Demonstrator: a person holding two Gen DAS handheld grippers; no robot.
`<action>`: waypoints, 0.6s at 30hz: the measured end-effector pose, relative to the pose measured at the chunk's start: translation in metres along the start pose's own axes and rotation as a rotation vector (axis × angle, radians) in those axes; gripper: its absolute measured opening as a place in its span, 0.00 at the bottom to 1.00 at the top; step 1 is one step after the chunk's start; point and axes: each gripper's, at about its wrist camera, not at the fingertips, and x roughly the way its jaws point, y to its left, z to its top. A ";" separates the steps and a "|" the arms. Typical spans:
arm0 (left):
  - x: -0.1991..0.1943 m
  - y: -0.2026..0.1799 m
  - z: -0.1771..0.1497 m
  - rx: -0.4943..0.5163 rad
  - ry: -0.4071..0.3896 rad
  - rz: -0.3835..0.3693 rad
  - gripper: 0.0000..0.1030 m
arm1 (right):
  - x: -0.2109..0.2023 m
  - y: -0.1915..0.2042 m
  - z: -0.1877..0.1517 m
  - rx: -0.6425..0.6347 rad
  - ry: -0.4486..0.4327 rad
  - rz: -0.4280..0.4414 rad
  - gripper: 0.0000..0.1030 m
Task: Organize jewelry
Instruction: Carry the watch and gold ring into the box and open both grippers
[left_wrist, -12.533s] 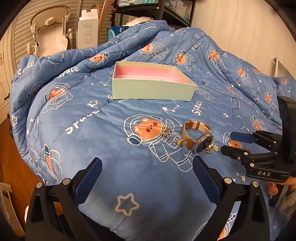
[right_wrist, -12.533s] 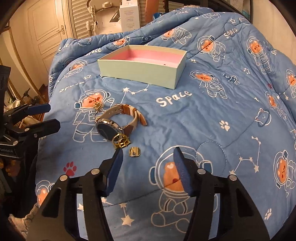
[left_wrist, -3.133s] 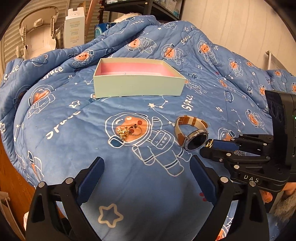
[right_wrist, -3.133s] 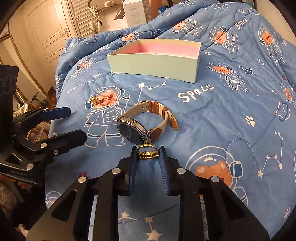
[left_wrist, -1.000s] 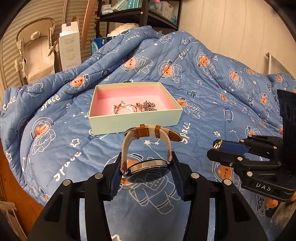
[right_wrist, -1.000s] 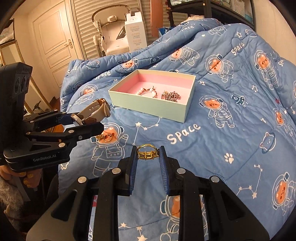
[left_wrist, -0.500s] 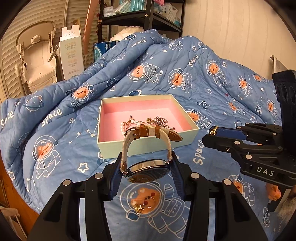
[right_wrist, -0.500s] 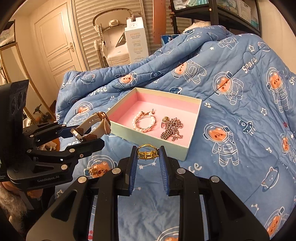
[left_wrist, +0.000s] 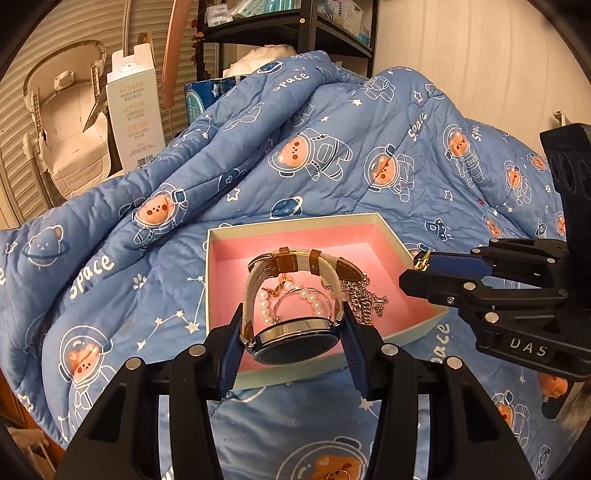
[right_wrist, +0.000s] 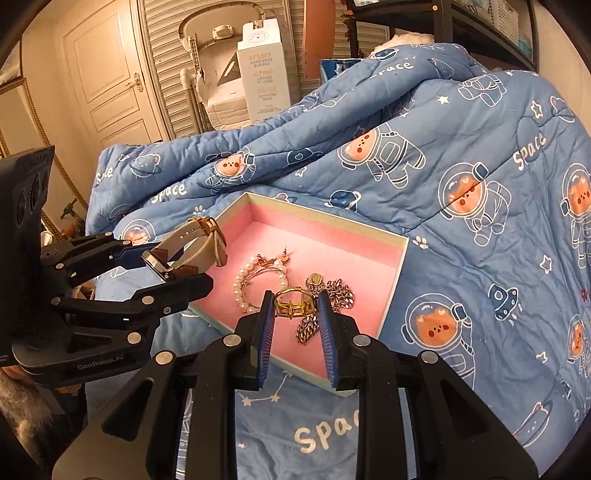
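My left gripper (left_wrist: 293, 325) is shut on a wristwatch (left_wrist: 295, 338) with a cream and brown strap, held above the near edge of the pink-lined box (left_wrist: 221, 236). It also shows in the right wrist view (right_wrist: 173, 266) with the watch (right_wrist: 192, 245). My right gripper (right_wrist: 295, 314) is shut on a gold ring (right_wrist: 293, 301), over the box's (right_wrist: 402, 243) near side; it shows in the left wrist view (left_wrist: 421, 264). In the box lie a pearl bracelet (right_wrist: 243, 282) and a silver chain (right_wrist: 338, 291).
The box rests on a blue space-print quilt (left_wrist: 332, 147). A small gold piece (left_wrist: 341, 474) lies on the quilt below my left gripper. A white carton (right_wrist: 264, 66), a shelf rack (left_wrist: 288, 26) and a door (right_wrist: 110, 74) stand behind the bed.
Both grippers have moved forward and closer to the box with their items. The watch and the ring now hang over the box's near part.
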 end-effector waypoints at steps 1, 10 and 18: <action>0.004 0.000 0.002 0.003 0.005 -0.003 0.46 | 0.005 -0.001 0.002 -0.002 0.012 0.003 0.24; 0.035 0.007 0.011 0.008 0.056 -0.011 0.46 | 0.045 -0.017 0.019 -0.018 0.086 -0.031 0.23; 0.054 0.006 0.016 0.043 0.115 -0.015 0.46 | 0.067 -0.026 0.036 0.022 0.135 -0.031 0.23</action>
